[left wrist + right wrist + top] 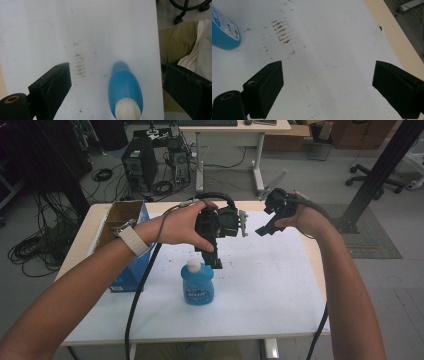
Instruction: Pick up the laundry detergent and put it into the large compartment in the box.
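While the blue bottle stands upright and ungrasped on the worktop, the left hand-held gripper hovers just above its cap, jaws wide. The right hand-held gripper waits apart, also wide. Grasping remains.

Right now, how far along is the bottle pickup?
Done: the left gripper hangs above the blue bottle, which stands upright on the white table; in the left gripper view the bottle's white cap lies between the open jaws. In hand: the approach; nothing is gripped. Left: lower, close on the bottle, lift. The right gripper is open over bare table.
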